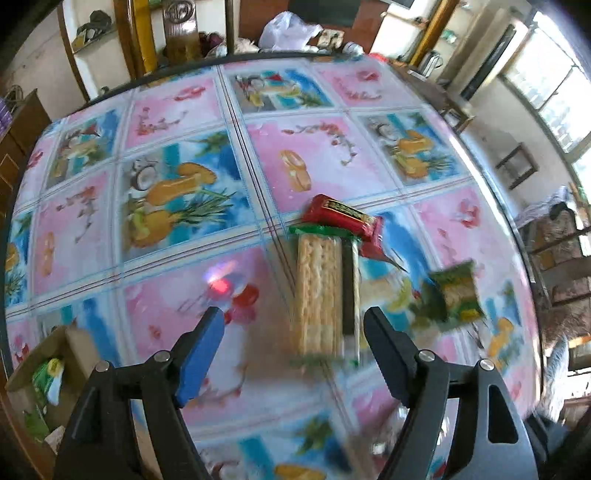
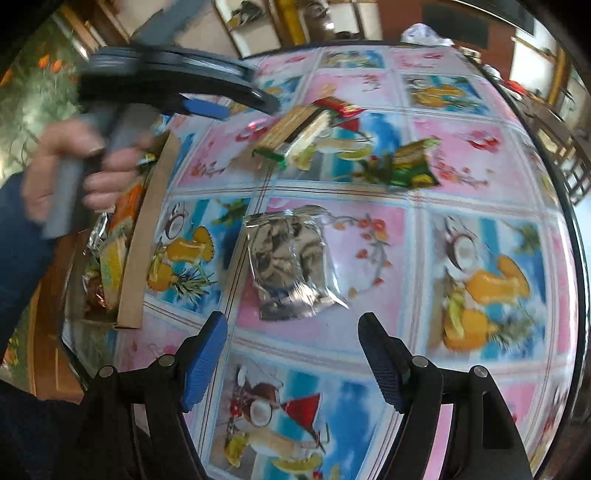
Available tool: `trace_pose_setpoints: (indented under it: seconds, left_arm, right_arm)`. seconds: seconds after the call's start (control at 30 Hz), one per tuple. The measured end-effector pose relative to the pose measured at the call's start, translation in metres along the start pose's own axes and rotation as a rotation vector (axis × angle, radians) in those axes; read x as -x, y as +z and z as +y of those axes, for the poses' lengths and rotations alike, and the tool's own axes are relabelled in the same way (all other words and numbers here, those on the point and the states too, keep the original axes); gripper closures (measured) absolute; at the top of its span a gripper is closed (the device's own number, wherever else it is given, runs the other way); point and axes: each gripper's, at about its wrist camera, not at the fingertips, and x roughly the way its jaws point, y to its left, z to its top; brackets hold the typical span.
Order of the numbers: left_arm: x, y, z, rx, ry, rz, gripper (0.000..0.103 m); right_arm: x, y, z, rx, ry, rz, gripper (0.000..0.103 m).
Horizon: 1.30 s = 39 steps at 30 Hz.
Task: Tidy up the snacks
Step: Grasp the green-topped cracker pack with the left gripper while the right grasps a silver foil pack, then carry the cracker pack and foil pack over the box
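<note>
I look down on a tablecloth (image 1: 177, 206) printed in pink and blue squares of fruit, coconuts and blossom, glossy under a bright glare; past the table's far edge I make out a white plastic bag (image 1: 286, 29), shelves (image 1: 92, 33) against the wall, and windows (image 1: 546, 92) letting in strong daylight on the right.

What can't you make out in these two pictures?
- Cardboard box: left view, cut off by the picture's edge; contents mostly hidden.
- Green packet: both views, printing blurred.
- Silver pouch: right view, label unreadable.
- Red packet: partly under the cracker pack.
</note>
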Motion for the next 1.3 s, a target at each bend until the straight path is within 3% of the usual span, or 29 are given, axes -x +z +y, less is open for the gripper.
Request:
trace_pose_setpoints:
  seconds: [0.17, 0.23, 0.3, 0.53, 0.7, 0.83, 0.97, 1.07, 1.3]
  left_arm:
    - [-0.028, 0.011, -0.014, -0.023, 0.06, 0.008, 0.026]
    - [-0.033, 0.009, -0.014, -0.016, 0.051, 0.007, 0.03]
    - [-0.036, 0.007, -0.013, -0.002, 0.044, 0.02, 0.058]
    - [-0.023, -0.031, -0.018, -0.018, 0.053, 0.013, 0.058]
    - [-0.006, -0.068, -0.009, -0.001, 0.004, 0.044, 0.058]
    - [0.019, -0.085, -0.002, 0.018, -0.037, 0.009, 0.058]
    - [0.053, -0.097, 0.0, 0.012, -0.062, -0.056, 0.058]
    - [0.071, -0.106, -0.002, -0.006, -0.054, -0.102, 0.058]
    - [0.089, -0.132, -0.001, -0.019, -0.039, -0.139, 0.058]
  right_arm:
    - [0.018, -0.011, -0.017, -0.049, -0.008, -0.029, 0.026]
    - [0.02, -0.013, -0.019, -0.047, -0.022, -0.033, 0.026]
    - [0.018, -0.01, -0.016, -0.041, -0.035, -0.045, 0.026]
    - [-0.01, 0.015, 0.004, 0.057, -0.059, -0.02, 0.025]
    - [-0.043, 0.031, 0.019, 0.122, -0.07, 0.03, 0.024]
    - [-0.065, 0.038, 0.025, 0.142, -0.103, 0.057, 0.024]
    - [-0.071, 0.04, 0.021, 0.109, -0.126, 0.042, 0.025]
    - [-0.068, 0.041, 0.015, 0.058, -0.135, 0.018, 0.039]
    - [-0.05, 0.023, 0.009, -0.051, -0.109, -0.03, 0.041]
